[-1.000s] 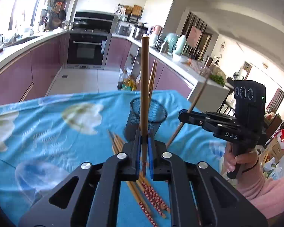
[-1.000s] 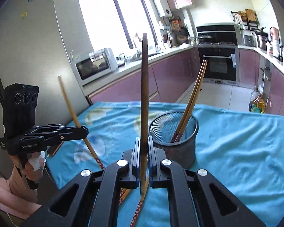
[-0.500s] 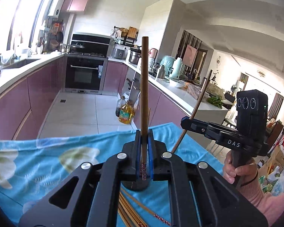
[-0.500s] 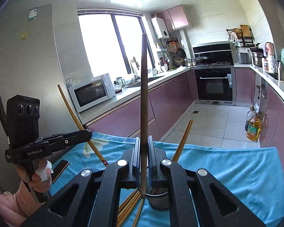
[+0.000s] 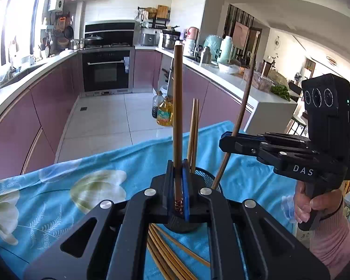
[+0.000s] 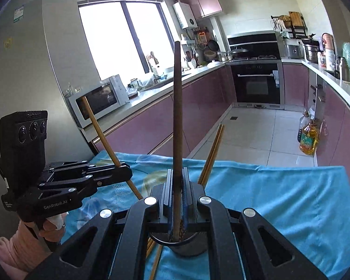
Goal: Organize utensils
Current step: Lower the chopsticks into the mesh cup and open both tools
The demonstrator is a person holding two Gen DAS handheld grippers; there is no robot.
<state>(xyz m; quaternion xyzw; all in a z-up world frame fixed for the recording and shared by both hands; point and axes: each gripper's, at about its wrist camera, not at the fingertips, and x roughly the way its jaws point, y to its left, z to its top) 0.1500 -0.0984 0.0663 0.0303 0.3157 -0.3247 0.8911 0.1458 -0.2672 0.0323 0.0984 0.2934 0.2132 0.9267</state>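
1. The left claw [image 5: 178, 184] is clamping one brown chopstick [image 5: 177, 116] upright, and it has risen from the loose chopsticks [image 5: 165, 252] to sit just behind the mesh holder [image 5: 210, 177].
2. The right claw [image 6: 177, 200] is gripping its own chopstick [image 6: 176, 121], and it too has closed in until the mesh holder is directly below its tips.
3. Two chopsticks [image 5: 193, 130] are already standing in the mesh holder on the blue-clothed worktop [image 5: 58, 191].
4. Both sticks look poised for dropping in; several are lying beside the mesh holder awaiting collection.
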